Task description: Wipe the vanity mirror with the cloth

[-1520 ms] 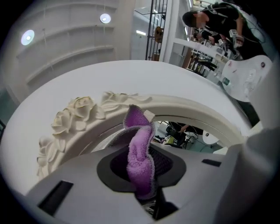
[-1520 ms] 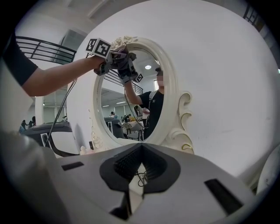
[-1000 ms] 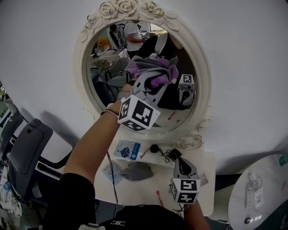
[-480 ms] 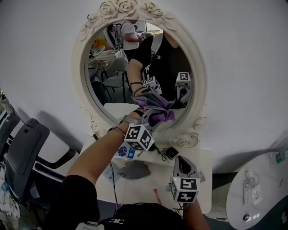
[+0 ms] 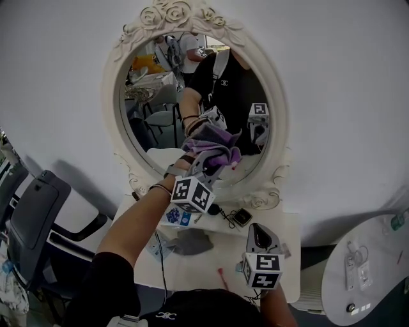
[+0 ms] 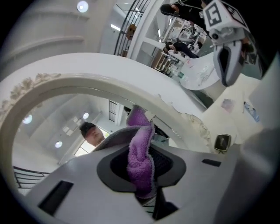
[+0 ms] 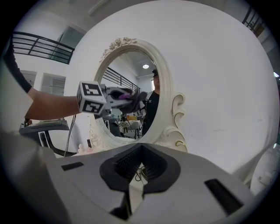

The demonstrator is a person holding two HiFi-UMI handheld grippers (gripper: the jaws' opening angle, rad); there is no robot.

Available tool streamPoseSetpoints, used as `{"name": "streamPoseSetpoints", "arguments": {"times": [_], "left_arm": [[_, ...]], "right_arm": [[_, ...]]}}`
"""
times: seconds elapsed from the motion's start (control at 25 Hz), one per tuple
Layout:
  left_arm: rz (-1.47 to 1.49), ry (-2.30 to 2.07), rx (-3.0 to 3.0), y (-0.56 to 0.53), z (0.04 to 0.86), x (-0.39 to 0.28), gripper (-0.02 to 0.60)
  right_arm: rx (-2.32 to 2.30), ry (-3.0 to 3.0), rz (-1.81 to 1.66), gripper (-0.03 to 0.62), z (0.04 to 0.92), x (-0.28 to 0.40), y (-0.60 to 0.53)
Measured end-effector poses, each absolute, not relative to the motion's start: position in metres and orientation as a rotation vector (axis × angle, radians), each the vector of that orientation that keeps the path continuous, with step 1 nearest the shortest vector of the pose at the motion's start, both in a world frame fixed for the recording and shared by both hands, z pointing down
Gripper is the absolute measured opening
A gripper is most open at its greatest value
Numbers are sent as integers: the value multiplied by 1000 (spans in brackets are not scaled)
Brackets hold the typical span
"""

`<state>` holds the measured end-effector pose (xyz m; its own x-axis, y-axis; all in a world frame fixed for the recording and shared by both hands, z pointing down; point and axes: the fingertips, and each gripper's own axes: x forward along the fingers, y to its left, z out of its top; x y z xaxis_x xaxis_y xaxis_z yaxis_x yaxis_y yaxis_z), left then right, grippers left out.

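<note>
The left tongs point(image 5: 208, 165) are closed on a purple cloth point(image 5: 215, 143), which fills the gap between the jaws in the left gripper view point(image 6: 141, 158). The cloth is pressed against the lower part of the mirror point(image 5: 185, 14) glass, just above the lower rim of the white frame. The mirror stands at the back edge of the desk point(image 5: 203, 269). The right tongs point(image 5: 261, 235) are held over the desk near its right edge, well apart from the mirror; their jaws stand slightly apart, and nothing is between them point(image 7: 139, 169).
</note>
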<state>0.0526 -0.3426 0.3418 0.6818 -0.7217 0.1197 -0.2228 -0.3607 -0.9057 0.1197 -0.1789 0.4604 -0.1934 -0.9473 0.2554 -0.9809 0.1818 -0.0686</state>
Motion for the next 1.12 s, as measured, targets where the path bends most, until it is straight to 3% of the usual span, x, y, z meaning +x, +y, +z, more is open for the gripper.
{"name": "streamPoseSetpoints", "arguments": {"times": [0.48,0.84,1.12], "left_arm": [[-156,1200,-1568,-337,45,-45,71],[-46,1150,-1796,-360,44,-44,71],[-73,1056,-1787,-357,106,-32,71]], "right_arm": [[1866,-2303,345,5,465,122,-193],[1848,-2278,398,4,483,127,-204],[1785,-2296,416,5,492,110,-214]]}}
